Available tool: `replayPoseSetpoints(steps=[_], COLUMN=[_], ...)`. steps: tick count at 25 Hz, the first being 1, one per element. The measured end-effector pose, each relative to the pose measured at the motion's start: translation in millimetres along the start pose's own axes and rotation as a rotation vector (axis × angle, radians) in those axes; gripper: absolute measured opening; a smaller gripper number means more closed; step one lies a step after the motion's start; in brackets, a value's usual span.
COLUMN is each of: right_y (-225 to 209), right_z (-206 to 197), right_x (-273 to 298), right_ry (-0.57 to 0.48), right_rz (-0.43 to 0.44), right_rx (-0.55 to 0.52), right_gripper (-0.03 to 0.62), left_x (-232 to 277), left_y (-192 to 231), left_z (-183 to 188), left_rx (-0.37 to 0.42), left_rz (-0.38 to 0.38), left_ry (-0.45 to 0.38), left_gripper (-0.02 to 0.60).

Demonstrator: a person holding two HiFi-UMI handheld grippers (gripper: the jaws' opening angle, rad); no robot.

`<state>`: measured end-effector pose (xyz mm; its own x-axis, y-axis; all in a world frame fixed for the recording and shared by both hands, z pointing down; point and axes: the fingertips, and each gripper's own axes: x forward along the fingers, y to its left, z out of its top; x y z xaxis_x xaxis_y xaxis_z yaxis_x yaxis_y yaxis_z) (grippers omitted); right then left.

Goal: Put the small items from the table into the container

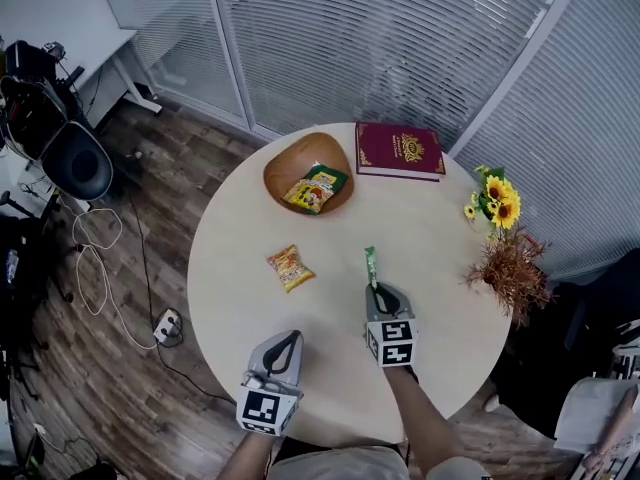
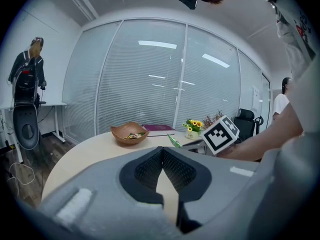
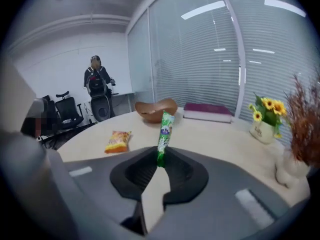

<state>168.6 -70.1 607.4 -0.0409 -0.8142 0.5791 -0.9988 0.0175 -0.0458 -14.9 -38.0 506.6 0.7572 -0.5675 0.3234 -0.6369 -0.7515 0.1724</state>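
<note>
A wooden bowl (image 1: 285, 163) at the table's far side holds a green-and-yellow packet (image 1: 313, 189). An orange snack packet (image 1: 290, 267) lies flat on the round table (image 1: 440, 268), left of centre. My right gripper (image 1: 380, 290) is shut on the lower end of a green stick packet (image 1: 370, 266). In the right gripper view the stick packet (image 3: 164, 134) stands up from between the jaws, raised off the table, with the orange packet (image 3: 118, 141) to its left and the bowl (image 3: 155, 109) behind. My left gripper (image 1: 285, 340) hovers near the front edge, shut and empty.
A dark red book (image 1: 400, 150) lies beside the bowl at the back. A small vase of sunflowers (image 1: 497, 204) and a dried plant (image 1: 512, 268) stand at the table's right edge. Office chairs and cables are on the floor to the left.
</note>
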Motion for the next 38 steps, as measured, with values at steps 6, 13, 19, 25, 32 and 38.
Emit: replayPoseSetpoints(steps=[6,13,19,25,32,38], right_y=[41,58,64,71,65,70], right_z=[109,153,146,135,130,169], right_x=[67,166,211,221,219,165], right_ry=[-0.084,0.063,0.181,0.236,0.228,0.000], right_rz=[0.114,0.114,0.107,0.134,0.138,0.136], right_rx=[-0.157,-0.235,-0.318,-0.346,-0.377,-0.300], right_gripper=[0.041,0.041,0.043,0.046,0.097,0.065], left_x=[-4,-15,-15,-12,-3,0], left_y=[21,37,52,63,62,67], left_z=[10,1,-16,-16,-14,-5], left_rx=[0.014,0.014,-0.009,-0.034,-0.025,-0.032], left_rz=[0.040,0.087,0.107,0.117,0.110,0.113], left_ry=[-0.043,-0.032,0.000,0.000,0.004,-0.004], left_gripper=[-0.005,-0.005,-0.005,-0.005,-0.005,-0.005])
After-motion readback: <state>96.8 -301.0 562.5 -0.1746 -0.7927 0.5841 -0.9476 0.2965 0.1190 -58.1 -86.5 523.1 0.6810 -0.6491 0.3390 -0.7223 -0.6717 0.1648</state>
